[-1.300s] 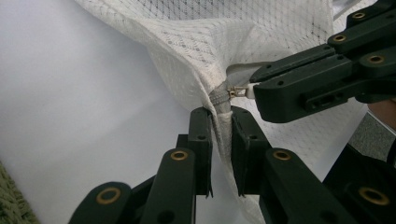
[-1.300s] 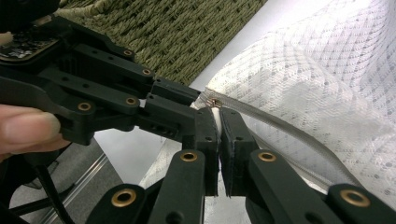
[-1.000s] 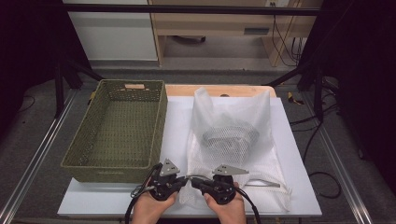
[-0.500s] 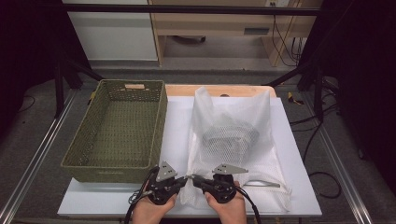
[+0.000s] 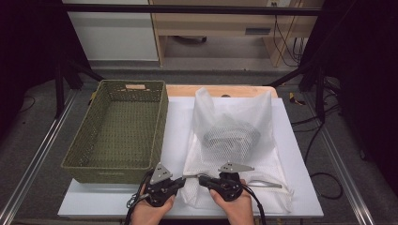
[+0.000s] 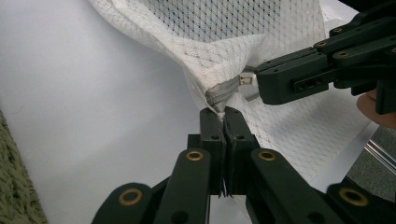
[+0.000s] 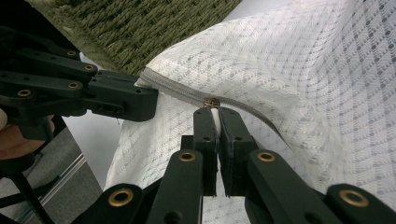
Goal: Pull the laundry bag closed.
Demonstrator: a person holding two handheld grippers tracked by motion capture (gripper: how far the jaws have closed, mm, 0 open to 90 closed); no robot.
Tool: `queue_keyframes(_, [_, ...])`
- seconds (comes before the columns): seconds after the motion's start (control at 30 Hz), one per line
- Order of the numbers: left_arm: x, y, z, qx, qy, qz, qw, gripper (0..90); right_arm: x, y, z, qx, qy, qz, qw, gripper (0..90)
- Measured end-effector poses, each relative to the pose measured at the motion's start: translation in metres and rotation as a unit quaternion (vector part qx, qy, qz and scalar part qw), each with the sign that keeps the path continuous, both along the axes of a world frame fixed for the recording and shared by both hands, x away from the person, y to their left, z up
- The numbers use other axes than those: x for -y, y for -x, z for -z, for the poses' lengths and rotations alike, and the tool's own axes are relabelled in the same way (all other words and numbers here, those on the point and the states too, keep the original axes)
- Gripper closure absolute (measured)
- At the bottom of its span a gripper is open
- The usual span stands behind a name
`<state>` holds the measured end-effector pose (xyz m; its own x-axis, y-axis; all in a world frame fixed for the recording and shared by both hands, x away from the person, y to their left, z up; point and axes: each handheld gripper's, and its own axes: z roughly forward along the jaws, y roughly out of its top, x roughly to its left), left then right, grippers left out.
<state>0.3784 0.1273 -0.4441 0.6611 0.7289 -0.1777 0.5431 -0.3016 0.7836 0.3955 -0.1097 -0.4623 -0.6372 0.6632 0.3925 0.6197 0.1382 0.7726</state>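
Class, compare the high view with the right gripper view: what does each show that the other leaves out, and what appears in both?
High view alone: the whole white table, both hands, and a dark bundle inside the mesh bag. Right gripper view alone: the zip pull at the tips of the right tongs, which are shut on it, and the grey zip line running to the left tongs. Both share: the mesh bag, the green woven basket and both tongs at the bag's near edge.
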Motion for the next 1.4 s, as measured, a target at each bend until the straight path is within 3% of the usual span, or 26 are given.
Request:
queue_keyframes(0.17, [0.002,0.001,0.002,0.001,-0.005,-0.002,1.0,88.7,0.0,0.0,-0.001,-0.005,0.009,-0.004,0.9999,86.8])
queue_keyframes(0.27, [0.003,0.003,0.002,0.005,-0.007,-0.01,0.9999,88.8,0.003,-0.001,0.0,-0.005,0.032,-0.001,0.9995,86.9])
queue_keyframes(0.77, [0.003,0.002,0.008,-0.001,-0.011,-0.011,0.9999,88.6,0.037,-0.004,-0.013,-0.022,0.024,-0.007,0.9994,86.7])
queue_keyframes(1.03, [0.001,0.002,0.011,-0.002,-0.009,-0.018,0.9998,88.6,0.044,-0.001,-0.016,-0.005,0.054,-0.005,0.9985,86.8])
queue_keyframes(1.4, [0.0,0.001,0.013,-0.003,-0.01,-0.025,0.9996,88.6,0.062,0.003,-0.02,-0.006,0.065,0.002,0.9979,86.8])
